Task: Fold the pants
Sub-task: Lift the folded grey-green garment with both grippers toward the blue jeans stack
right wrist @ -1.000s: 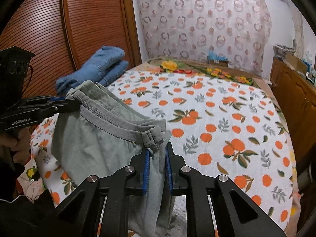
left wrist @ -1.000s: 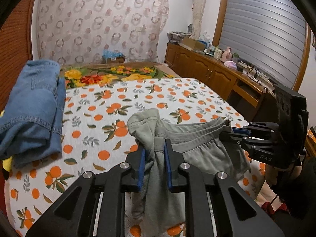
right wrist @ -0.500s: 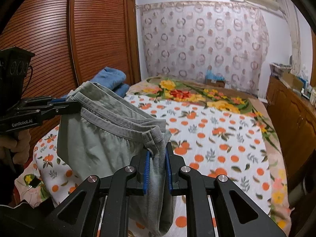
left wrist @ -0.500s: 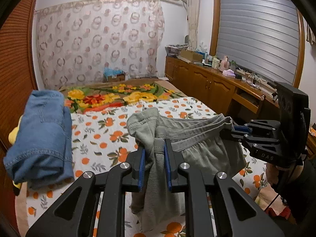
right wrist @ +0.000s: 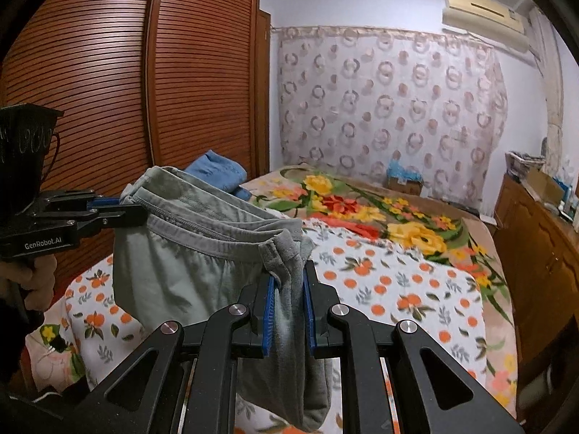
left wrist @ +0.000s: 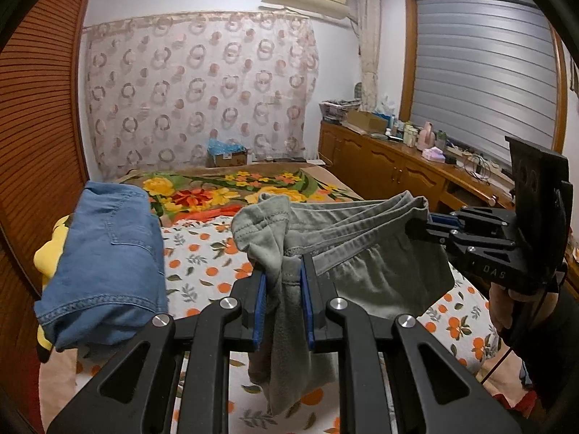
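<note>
Grey-green pants (left wrist: pixel 365 264) hang in the air above the bed, held by the waistband. My left gripper (left wrist: pixel 283 282) is shut on one end of the waistband. My right gripper (right wrist: pixel 287 291) is shut on the other end. The pants (right wrist: pixel 173 267) stretch between the two grippers, and the legs hang down below. In the left wrist view the right gripper (left wrist: pixel 421 226) shows at the right. In the right wrist view the left gripper (right wrist: pixel 126 208) shows at the left.
The bed (left wrist: pixel 202 264) has an orange-print sheet and a flowered blanket (right wrist: pixel 362 209) further back. Folded blue jeans (left wrist: pixel 105 253) lie at the bed's left side by a brown wardrobe (right wrist: pixel 108 90). A wooden counter (left wrist: pixel 416 170) with clutter runs along the right.
Both grippers have lifted the pants higher above the bed. The waistband stays stretched between them.
</note>
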Demonstrator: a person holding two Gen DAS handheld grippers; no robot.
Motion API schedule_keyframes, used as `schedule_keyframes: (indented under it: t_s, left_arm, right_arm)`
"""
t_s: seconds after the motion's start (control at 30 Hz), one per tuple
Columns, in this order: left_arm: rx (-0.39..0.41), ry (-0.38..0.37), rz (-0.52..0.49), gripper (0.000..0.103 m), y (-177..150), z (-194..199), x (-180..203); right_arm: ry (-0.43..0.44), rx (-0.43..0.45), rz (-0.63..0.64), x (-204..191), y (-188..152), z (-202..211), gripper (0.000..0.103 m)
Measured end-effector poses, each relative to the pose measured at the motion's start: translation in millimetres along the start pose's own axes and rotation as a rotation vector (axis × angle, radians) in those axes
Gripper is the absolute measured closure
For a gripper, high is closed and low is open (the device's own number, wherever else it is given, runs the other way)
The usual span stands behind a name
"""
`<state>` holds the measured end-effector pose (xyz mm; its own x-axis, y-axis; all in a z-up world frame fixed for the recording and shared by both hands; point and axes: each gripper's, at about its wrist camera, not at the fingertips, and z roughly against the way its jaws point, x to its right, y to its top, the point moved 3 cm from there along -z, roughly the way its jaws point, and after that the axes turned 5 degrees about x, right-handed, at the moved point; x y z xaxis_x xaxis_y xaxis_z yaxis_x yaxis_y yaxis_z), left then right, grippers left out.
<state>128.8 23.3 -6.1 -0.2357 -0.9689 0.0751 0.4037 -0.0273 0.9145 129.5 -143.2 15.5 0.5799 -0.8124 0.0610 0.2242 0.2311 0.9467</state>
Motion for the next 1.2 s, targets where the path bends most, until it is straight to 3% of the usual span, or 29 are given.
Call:
schedule_keyframes:
  t_s: [0.73,1.2]
  left_arm:
    - [0.068,0.178,0.061,0.085,39,-5,-96]
    - [0.059,0.28,0.19,0.085,7,-13,-160]
  right_arm:
    - [0.102,0.06,0.123,7,67,-125,0.089]
    - [0.181,0.069,0.269,-13,81,-227,0.089]
